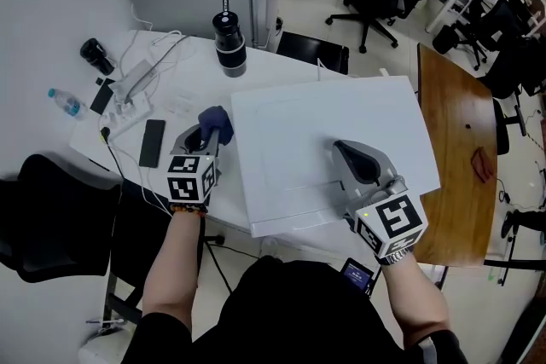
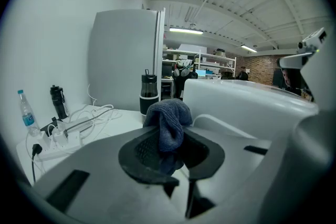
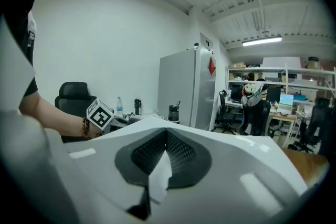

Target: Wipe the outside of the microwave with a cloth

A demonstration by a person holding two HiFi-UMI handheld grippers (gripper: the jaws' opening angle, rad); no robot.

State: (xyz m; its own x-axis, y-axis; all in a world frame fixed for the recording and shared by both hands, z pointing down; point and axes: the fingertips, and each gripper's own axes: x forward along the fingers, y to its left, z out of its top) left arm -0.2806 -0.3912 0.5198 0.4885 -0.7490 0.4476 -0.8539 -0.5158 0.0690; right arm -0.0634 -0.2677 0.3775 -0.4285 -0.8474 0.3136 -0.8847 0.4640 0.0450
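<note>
Two grippers are at the white microwave [image 1: 324, 132] in mid-frame; the head view shows only its top, with front and sides out of sight. The left gripper [image 1: 211, 135], at the microwave's left edge, is clamped on a dark blue cloth [image 1: 217, 120]; the cloth's lower part is buried between the pads, and whether it touches the microwave's side I cannot tell. The right gripper [image 1: 339, 147] sits over the top, lower right, jaws pressed together at the tips with nothing in them.
</note>
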